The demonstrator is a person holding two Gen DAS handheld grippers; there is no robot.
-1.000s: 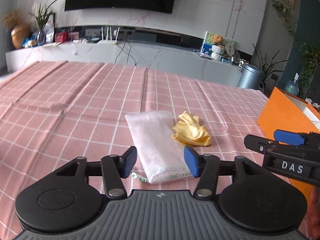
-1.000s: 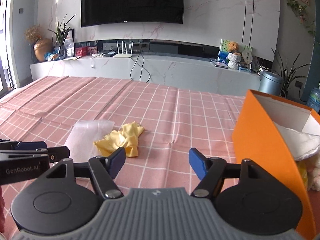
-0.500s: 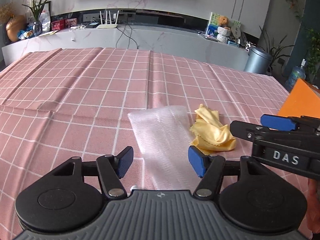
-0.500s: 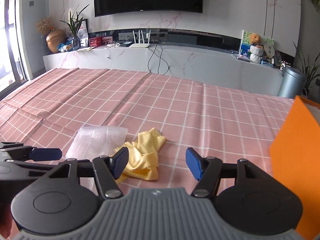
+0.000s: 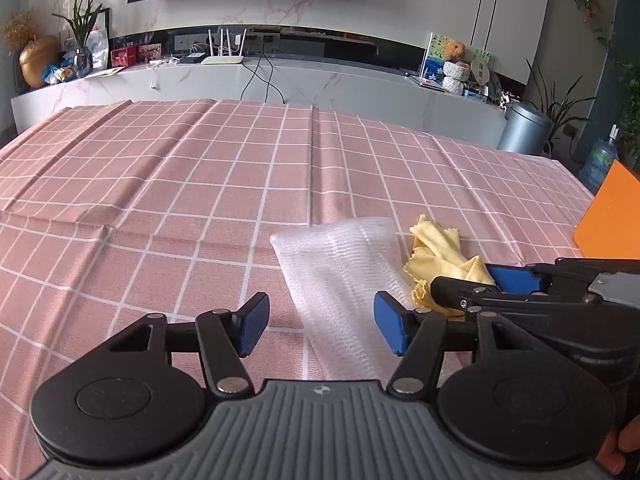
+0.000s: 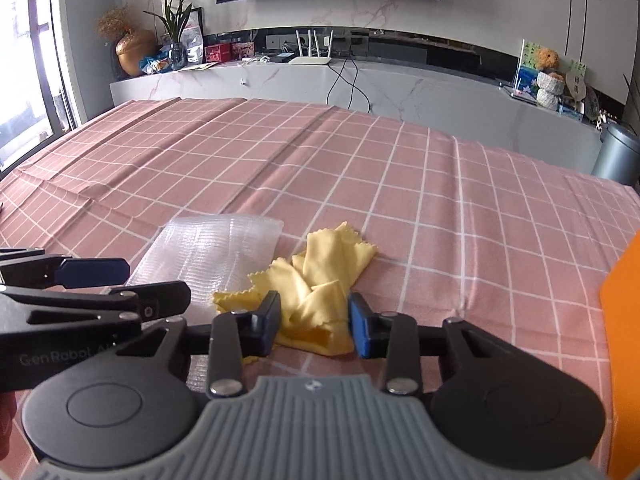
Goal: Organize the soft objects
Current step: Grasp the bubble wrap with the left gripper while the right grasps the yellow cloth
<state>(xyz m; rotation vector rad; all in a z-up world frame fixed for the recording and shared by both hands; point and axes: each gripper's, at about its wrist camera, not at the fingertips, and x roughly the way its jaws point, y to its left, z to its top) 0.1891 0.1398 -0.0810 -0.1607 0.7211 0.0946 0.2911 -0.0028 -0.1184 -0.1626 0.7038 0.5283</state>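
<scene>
A crumpled yellow cloth (image 6: pixel 320 276) lies on the pink checked tablecloth (image 6: pixel 280 168). My right gripper (image 6: pixel 315 320) has its jaws closing on the cloth's near part, and both blue pads touch it. Left of the cloth lies a white mesh pouch (image 5: pixel 340 264), flat on the table. My left gripper (image 5: pixel 320 328) hovers open over the pouch's near end, with its pads apart from it. In the left wrist view, the right gripper (image 5: pixel 480 284) reaches in from the right onto the yellow cloth (image 5: pixel 440 256). The left gripper (image 6: pixel 120 284) shows at the left of the right wrist view, beside the pouch (image 6: pixel 212 252).
An orange box (image 5: pixel 608 220) stands at the table's right edge, also seen as an orange box (image 6: pixel 624 320) close to my right gripper. Beyond the table run a marble ledge (image 6: pixel 400 84) with small items and a grey bin (image 5: pixel 524 128).
My right gripper moved left and down to the yellow cloth and narrowed its jaws around it. My left gripper shifted forward over the white pouch and stayed open.
</scene>
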